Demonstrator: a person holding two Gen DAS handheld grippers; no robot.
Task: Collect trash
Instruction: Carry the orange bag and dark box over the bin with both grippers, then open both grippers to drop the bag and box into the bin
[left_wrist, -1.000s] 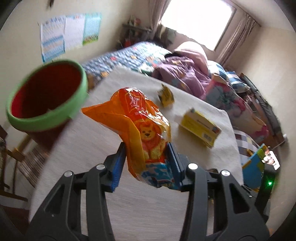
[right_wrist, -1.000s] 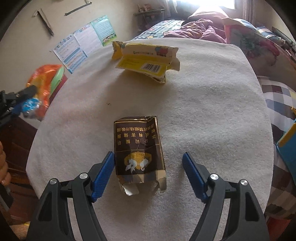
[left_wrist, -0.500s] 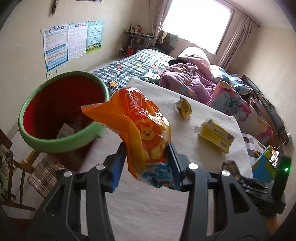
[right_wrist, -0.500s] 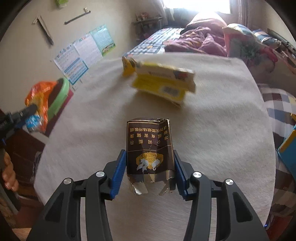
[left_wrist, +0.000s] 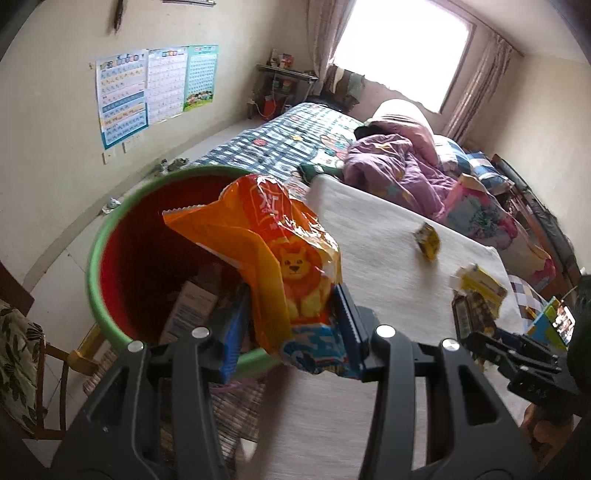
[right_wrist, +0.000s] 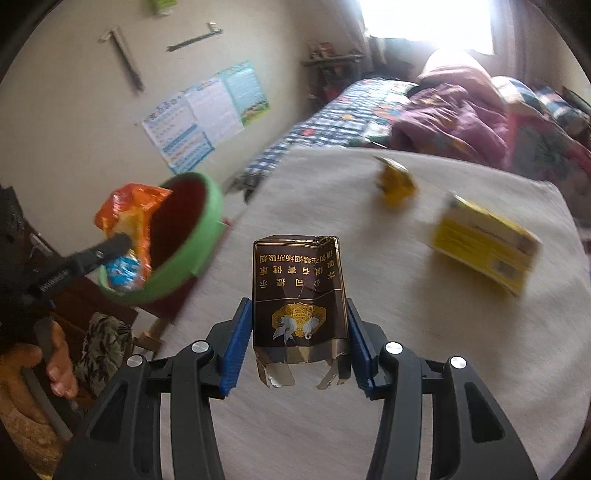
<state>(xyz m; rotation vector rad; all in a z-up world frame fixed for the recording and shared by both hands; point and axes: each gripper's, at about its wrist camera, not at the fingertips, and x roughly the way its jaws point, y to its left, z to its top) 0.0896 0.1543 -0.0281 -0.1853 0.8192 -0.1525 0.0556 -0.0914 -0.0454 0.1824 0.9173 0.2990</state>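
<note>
Since the earlier frames, both held items have left the table: the snack bag now hangs over the bin, and the dark carton is lifted clear of the cloth.

Left wrist view: we see the left gripper (left_wrist: 291, 325) clamped on the lower end of the orange snack bag (left_wrist: 273, 258), long axis upright, its torn top leaning left over the bin mouth. The green-rimmed red bin (left_wrist: 110, 236) stands just beside the table's left edge; a cardboard box (left_wrist: 192, 306) lies inside it. The cloth-covered table (left_wrist: 369, 236) is bare between the bag and the small yellow wrapper (left_wrist: 428, 242). At right, the right gripper (left_wrist: 480, 332) carries the carton, with the yellow box (left_wrist: 480, 286) behind it.

Right wrist view: the right gripper (right_wrist: 299, 339) pinches the dark carton (right_wrist: 299, 291) by its two sides, long axis pointing away from us, its torn flaps nearest the camera. Only here do we see a hand (right_wrist: 44, 365) on the left gripper's handle, and the bag from the side, over the bin's near rim. The yellow box and wrapper are blurred, well apart from the carton.
</note>
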